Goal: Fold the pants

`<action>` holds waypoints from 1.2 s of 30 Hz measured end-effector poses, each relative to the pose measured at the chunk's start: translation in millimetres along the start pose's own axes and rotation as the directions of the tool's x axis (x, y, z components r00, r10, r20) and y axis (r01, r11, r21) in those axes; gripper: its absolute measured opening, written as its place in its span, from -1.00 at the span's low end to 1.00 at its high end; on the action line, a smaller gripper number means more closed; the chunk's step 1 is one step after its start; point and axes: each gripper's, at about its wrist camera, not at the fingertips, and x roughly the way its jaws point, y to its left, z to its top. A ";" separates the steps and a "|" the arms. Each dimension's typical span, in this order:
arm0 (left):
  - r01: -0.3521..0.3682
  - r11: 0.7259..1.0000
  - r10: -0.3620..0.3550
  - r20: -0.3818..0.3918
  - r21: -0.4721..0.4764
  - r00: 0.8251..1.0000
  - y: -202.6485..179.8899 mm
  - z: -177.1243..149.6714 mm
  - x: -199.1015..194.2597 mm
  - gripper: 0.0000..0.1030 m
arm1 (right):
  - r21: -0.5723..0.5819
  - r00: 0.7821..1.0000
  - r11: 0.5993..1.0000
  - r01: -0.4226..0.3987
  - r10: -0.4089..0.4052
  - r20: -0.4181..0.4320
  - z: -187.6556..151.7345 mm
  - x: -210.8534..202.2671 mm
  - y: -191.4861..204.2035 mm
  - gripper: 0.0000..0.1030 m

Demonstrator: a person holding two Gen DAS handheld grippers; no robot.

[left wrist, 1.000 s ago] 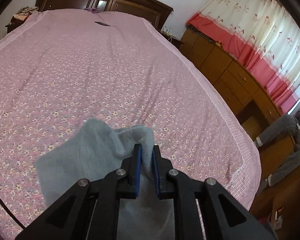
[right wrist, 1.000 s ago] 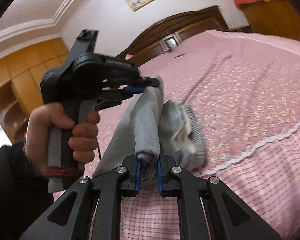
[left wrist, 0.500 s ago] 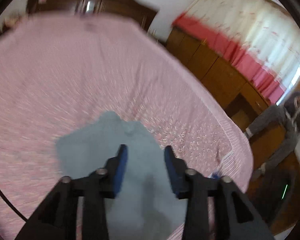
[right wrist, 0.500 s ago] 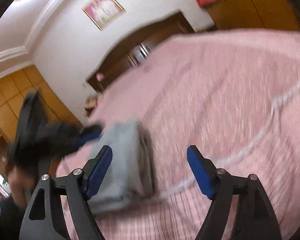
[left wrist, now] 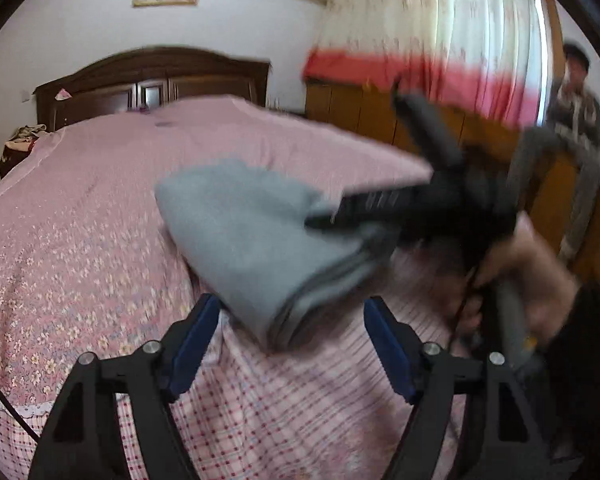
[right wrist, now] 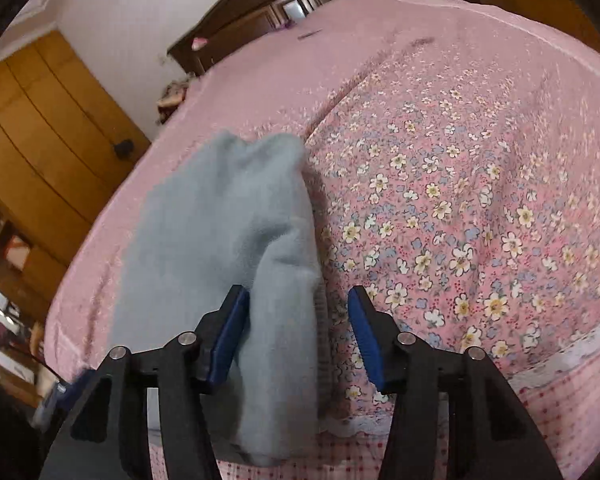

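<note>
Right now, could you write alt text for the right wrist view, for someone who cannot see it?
A folded grey pair of pants lies on a pink floral bedspread, seen from just behind the right hand-held gripper, whose blue-padded jaws are closing with the near end of the pants between them. A dark wooden headboard and a wooden wardrobe stand beyond.

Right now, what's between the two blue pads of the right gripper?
In the right wrist view, the folded grey pants lie on the bed between the closing right gripper's pads, against the left pad with a gap before the right one.
</note>
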 end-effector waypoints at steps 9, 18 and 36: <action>-0.058 0.993 0.060 0.020 -0.105 0.998 13.8 -6.1 12.5 -0.52 | -0.044 0.999 0.999 0.010 -0.008 0.032 -26.9 -22.3 -4.9 0.01; -0.136 0.990 0.134 -0.064 -0.035 0.989 -1.0 -16.4 23.8 -0.70 | -0.076 0.999 0.996 0.043 -0.041 0.031 -6.2 8.3 -1.5 0.09; 0.121 0.926 -0.109 0.053 -0.357 0.993 76.7 20.4 66.8 -0.72 | -0.259 0.994 0.965 0.026 0.002 0.109 -11.0 -19.5 40.5 -0.87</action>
